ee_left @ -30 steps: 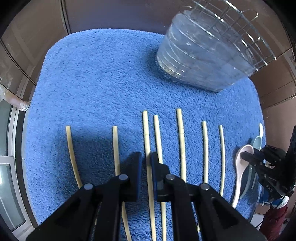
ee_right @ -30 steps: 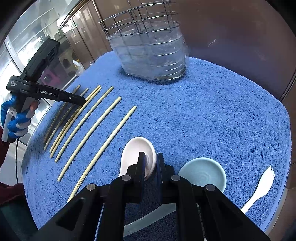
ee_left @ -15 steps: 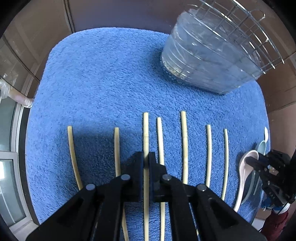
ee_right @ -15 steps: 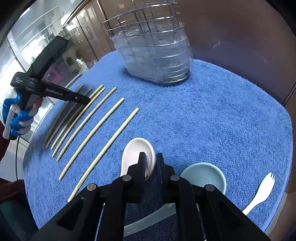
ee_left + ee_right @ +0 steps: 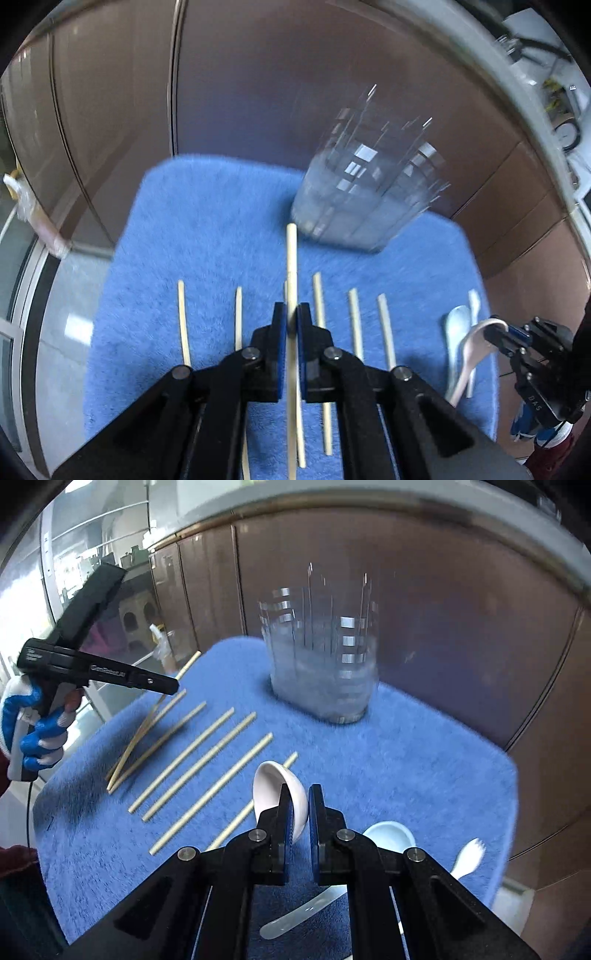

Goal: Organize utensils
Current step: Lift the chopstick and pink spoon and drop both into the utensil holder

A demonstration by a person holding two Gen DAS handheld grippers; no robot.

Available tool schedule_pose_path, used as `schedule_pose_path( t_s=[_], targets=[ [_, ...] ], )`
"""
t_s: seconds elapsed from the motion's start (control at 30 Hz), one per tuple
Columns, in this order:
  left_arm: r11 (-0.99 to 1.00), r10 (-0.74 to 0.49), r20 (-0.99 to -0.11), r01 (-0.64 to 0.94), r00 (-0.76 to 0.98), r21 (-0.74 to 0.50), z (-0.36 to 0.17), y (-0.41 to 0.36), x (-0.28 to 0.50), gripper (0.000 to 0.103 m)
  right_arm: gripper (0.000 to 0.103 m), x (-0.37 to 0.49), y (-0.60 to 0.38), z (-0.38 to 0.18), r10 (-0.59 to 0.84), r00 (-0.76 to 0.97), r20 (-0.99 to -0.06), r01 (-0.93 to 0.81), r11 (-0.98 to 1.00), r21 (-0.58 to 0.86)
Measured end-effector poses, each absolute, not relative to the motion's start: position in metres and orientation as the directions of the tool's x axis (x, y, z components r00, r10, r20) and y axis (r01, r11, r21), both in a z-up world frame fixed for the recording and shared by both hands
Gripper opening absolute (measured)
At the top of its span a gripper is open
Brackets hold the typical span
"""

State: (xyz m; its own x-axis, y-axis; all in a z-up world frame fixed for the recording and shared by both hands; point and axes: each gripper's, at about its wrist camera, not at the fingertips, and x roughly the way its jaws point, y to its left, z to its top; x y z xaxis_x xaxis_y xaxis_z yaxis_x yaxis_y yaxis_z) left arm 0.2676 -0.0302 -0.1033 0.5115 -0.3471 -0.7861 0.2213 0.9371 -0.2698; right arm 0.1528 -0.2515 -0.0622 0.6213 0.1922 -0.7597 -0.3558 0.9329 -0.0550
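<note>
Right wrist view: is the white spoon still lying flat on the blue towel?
No. The white spoon is lifted, clamped in the right gripper, its bowl tilted up above the blue towel.

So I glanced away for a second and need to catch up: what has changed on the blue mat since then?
The left tool closed on one chopstick and raised it off the mat. The right tool lifted the white spoon it was already pinching. The other chopsticks, pale blue spoon, small fork and wire holder stayed put.

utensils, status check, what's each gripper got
Left gripper shut on chopstick, lifted. Right gripper shut on white spoon, lifted. Holder ahead, nothing between.
</note>
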Motion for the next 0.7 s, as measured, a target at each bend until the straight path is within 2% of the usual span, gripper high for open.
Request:
schedule_pose_path(
  t_s=[0.37,0.47,0.7],
  targets=[
    [0.92,-0.39,-0.553,0.279,0.737,-0.277,-0.002,-0.028,0.247,0.005,0.008,0.146,-0.21,0.021,0.116,0.809,-0.576,-0.267,0.946,-0.184],
    [0.908,-0.405,-0.478,0.282,0.78,-0.309,0.018,-0.032,0.256,0.005,0.008,0.156,-0.199,0.044,0.081,0.87,-0.486,-0.21,0.953,-0.216],
    [0.883,-0.405,-0.331,0.272,0.852,-0.382,0.043,-0.046,0.308,0.005,0.008,0.192,-0.199,0.076,0.012,0.955,-0.296,-0.072,0.978,-0.195]
  ],
)
